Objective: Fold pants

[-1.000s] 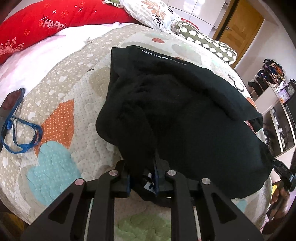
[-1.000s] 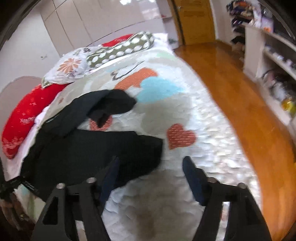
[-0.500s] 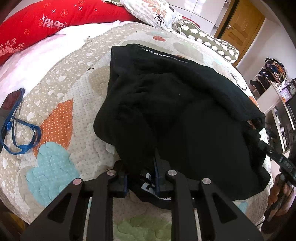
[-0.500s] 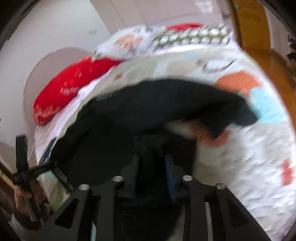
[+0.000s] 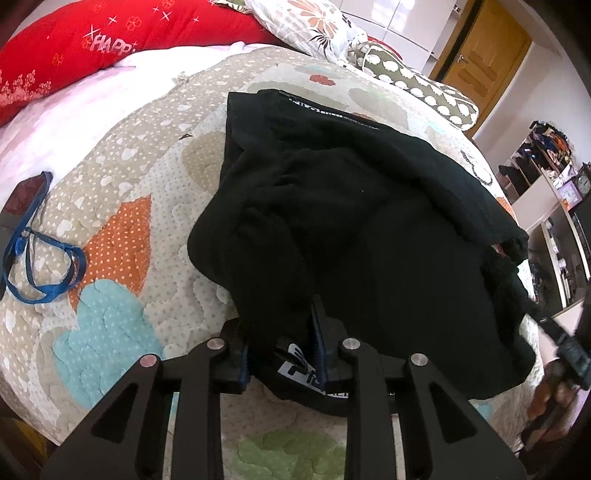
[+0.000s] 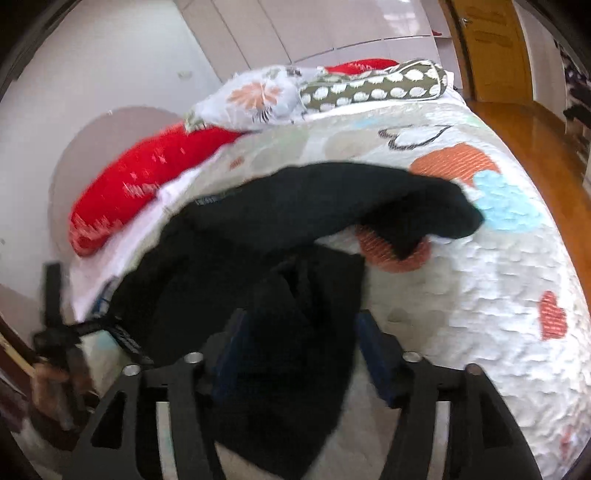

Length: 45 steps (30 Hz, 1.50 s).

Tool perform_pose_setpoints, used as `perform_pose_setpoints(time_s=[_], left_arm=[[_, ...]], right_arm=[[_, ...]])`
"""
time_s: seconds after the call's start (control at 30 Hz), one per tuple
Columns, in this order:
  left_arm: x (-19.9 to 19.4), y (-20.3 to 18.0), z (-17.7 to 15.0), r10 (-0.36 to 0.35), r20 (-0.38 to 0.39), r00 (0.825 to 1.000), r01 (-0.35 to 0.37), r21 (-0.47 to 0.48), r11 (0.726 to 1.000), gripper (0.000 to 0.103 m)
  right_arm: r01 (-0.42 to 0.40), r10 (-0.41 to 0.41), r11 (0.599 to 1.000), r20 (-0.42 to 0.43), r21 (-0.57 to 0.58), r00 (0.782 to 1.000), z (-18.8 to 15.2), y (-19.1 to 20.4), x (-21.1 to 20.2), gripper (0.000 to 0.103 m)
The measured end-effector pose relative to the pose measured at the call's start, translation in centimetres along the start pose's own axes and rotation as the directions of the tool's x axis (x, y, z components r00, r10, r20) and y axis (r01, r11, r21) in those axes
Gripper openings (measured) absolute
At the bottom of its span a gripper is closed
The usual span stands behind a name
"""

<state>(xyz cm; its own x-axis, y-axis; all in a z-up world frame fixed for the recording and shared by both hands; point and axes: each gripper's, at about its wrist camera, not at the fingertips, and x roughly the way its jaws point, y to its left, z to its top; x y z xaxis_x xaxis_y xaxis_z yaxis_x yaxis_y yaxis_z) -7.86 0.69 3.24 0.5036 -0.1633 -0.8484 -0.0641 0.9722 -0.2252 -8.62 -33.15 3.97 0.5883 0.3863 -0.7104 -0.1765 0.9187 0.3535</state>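
The pants (image 5: 351,221) lie spread on the quilt (image 5: 122,206), across the bed's near part. Left of the pants, well apart, a strap (image 5: 40,266) lies on the quilt near its edge. Behind the pants, pillows (image 5: 314,22) rest along the bed's head. Before the pants, at their near edge, sits the left gripper (image 5: 282,343); the right gripper (image 6: 299,354) is at their right end. Right of the pants, past the bed, stand shelves (image 5: 546,192); a door (image 5: 484,48) is behind these.

Quilted bed (image 5: 122,280), black pants (image 5: 351,221), blue strap (image 5: 37,258), red pillow (image 5: 92,40), floral pillow (image 6: 258,96)
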Motion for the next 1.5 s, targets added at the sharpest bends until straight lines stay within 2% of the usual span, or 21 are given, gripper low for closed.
perform_pose_setpoints(time_s=[0.07, 0.1, 0.23, 0.37, 0.43, 0.47, 0.5, 0.6, 0.73, 0.77, 0.83, 0.87, 0.9, 0.97, 1.03, 1.13, 1.23, 1.27, 1.37, 1.47, 1.5], left_arm=[[-0.1, 0.2, -0.1, -0.008, 0.0, 1.0, 0.008, -0.012, 1.0, 0.024], [-0.1, 0.2, -0.1, -0.008, 0.0, 1.0, 0.008, -0.013, 1.0, 0.024], [-1.0, 0.4, -0.4, -0.019, 0.009, 1.0, 0.019, -0.014, 1.0, 0.024], [-1.4, 1.0, -0.7, -0.032, 0.016, 0.999, 0.032, -0.031, 0.999, 0.028], [-1.4, 1.3, -0.9, -0.03, 0.021, 0.999, 0.031, -0.041, 0.999, 0.035], [-1.3, 1.6, -0.9, -0.021, 0.023, 1.0, 0.022, -0.055, 0.998, 0.047], [-1.3, 1.9, -0.9, -0.015, 0.026, 1.0, 0.017, -0.081, 0.997, 0.058], [-1.1, 2.9, -0.9, -0.046, 0.032, 0.998, 0.05, -0.143, 0.988, 0.059], [-1.7, 2.6, -1.2, -0.026, 0.035, 0.999, 0.029, -0.094, 0.995, 0.052], [-1.7, 2.8, -1.3, -0.024, 0.031, 0.999, 0.027, -0.099, 0.995, 0.052], [-1.9, 3.3, -1.4, -0.032, 0.031, 0.999, 0.036, -0.121, 0.992, 0.052], [-2.1, 3.5, -1.5, -0.036, 0.038, 0.999, 0.041, -0.128, 0.991, 0.052], [-2.4, 3.6, -1.5, -0.035, 0.045, 0.998, 0.04, -0.129, 0.991, 0.052], [-2.9, 3.6, -1.4, -0.03, 0.063, 0.998, 0.038, -0.124, 0.992, 0.051], [-3.8, 3.2, -1.3, -0.017, 0.102, 0.995, 0.029, -0.116, 0.993, 0.046], [-5.5, 2.4, -1.3, 0.017, 0.189, 0.982, -0.003, -0.076, 0.997, 0.043], [-5.7, 2.3, -0.9, 0.03, 0.181, 0.983, -0.019, -0.057, 0.998, 0.043], [-5.7, 2.6, -0.8, 0.038, 0.176, 0.984, -0.027, -0.062, 0.998, 0.043], [-5.2, 3.5, -0.6, 0.081, 0.159, 0.984, -0.07, -0.073, 0.995, 0.045], [-4.5, 5.1, -0.4, 0.041, 0.128, 0.991, -0.027, -0.111, 0.993, 0.066], [-4.4, 5.7, -0.4, 0.033, 0.131, 0.991, -0.016, -0.129, 0.992, 0.068]], right_arm=[[-0.04, 0.04, 0.999, -0.039, -0.01, 0.998, -0.3, 0.4, 1.3, 0.03], [-0.033, 0.032, 0.999, -0.04, -0.027, 0.999, -0.4, 0.6, 1.4, 0.015], [0.006, -0.004, 0.999, 0.061, -0.041, 0.998, -0.5, 0.0, -2.7, 0.014], [0.104, -0.117, 0.991, 0.169, 0.082, 0.979, -1.5, -4.6, -8.9, 0.014], [0.156, -0.177, 0.978, 0.158, 0.139, 0.971, -2.3, -6.8, -10.2, 0.014], [0.177, -0.201, 0.97, 0.137, 0.168, 0.97, -3.0, -8.0, -10.4, 0.014], [0.206, -0.229, 0.959, 0.104, 0.197, 0.968, -3.8, -9.1, -10.2, 0.007], [0.252, -0.265, 0.94, 0.027, 0.228, 0.964, -5.8, -10.8, -8.5, 0.007], [0.281, -0.293, 0.936, 0.028, 0.213, 0.956, -6.0, -10.4, -8.5, 0.008], [0.3, -0.311, 0.932, 0.024, 0.206, 0.95, -5.7, -10.2, -8.6, 0.01], [0.37, -0.381, 0.907, 0.019, 0.203, 0.924, -5.1, -10.0, -9.2, 0.021], [0.401, -0.414, 0.894, 0.026, 0.201, 0.91, -4.5, -9.8, -9.7, 0.022], [0.398, -0.414, 0.895, 0.042, 0.2, 0.909, -4.4, -9.8, -10.3, 0.022], [0.34, -0.36, 0.922, 0.086, 0.185, 0.929, -3.7, -8.8, -11.0, 0.03], [0.263, -0.28, 0.953, 0.112, 0.148, 0.954, -3.2, -7.2, -11.0, 0.055], [0.161, -0.167, 0.985, 0.105, 0.061, 0.98, -2.5, -4.1, -9.2, 0.057], [0.039, -0.04, 0.999, 0.09, 0.015, 0.995, -2.3, -1.3, -7.0, 0.057], [-0.039, 0.041, 0.999, 0.067, -0.019, 0.997, -2.1, 0.5, -5.6, 0.057], [-0.16, 0.161, 0.975, -0.007, -0.156, 0.987, -1.7, 6.5, -2.2, 0.057], [-0.269, 0.258, 0.921, -0.078, -0.28, 0.963, -1.6, 12.3, 0.5, 0.056], [-0.301, 0.283, 0.902, -0.102, -0.31, 0.954, -1.7, 14.1, 1.5, 0.056]])
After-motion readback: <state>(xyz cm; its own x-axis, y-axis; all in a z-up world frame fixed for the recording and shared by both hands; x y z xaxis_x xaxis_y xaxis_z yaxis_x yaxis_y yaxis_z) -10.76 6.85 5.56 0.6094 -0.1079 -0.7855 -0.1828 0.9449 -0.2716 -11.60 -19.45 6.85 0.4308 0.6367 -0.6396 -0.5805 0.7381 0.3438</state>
